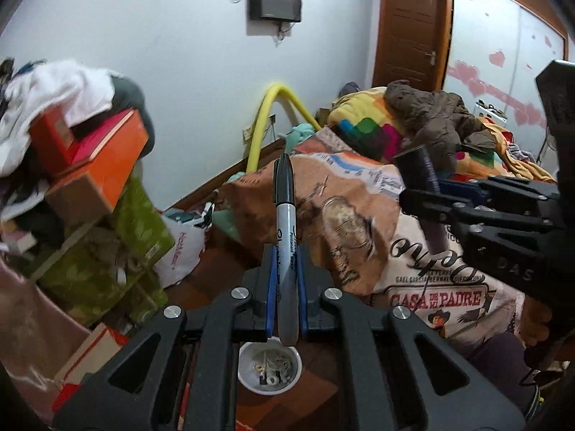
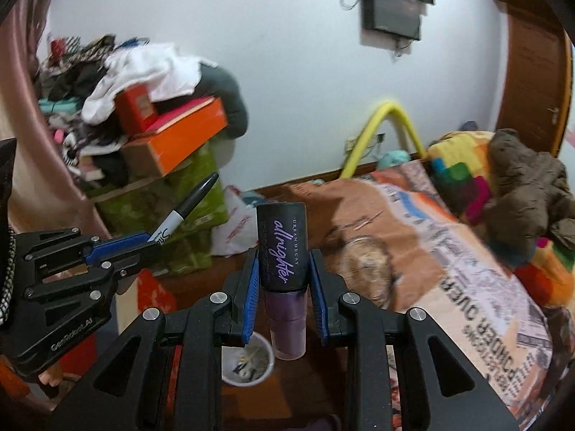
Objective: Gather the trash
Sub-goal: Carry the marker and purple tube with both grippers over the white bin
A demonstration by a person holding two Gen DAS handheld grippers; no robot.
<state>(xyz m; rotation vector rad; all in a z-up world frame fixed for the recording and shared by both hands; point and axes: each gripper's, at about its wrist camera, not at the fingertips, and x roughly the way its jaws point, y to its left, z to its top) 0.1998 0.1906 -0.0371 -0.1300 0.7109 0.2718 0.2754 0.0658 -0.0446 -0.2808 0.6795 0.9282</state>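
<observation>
My left gripper (image 1: 285, 280) is shut on a black-capped marker (image 1: 285, 215) that stands upright between the blue pads, held in the air. My right gripper (image 2: 285, 280) is shut on a purple spray bottle with a black cap (image 2: 282, 248), also upright. Each gripper shows in the other's view: the right one with the bottle at the right (image 1: 431, 197), the left one with the marker at the left (image 2: 151, 244). A small white bowl of scraps (image 1: 269, 368) sits on the wooden floor directly below both grippers; it also shows in the right wrist view (image 2: 246, 362).
A bed with a printed blanket (image 1: 413, 251) and a brown coat (image 1: 442, 115) fills the right. A pile of orange boxes (image 1: 104, 165), clothes and green bags stands at the left. A white plastic bag (image 1: 179, 251) lies on the floor. A yellow hoop (image 1: 266, 115) leans on the wall.
</observation>
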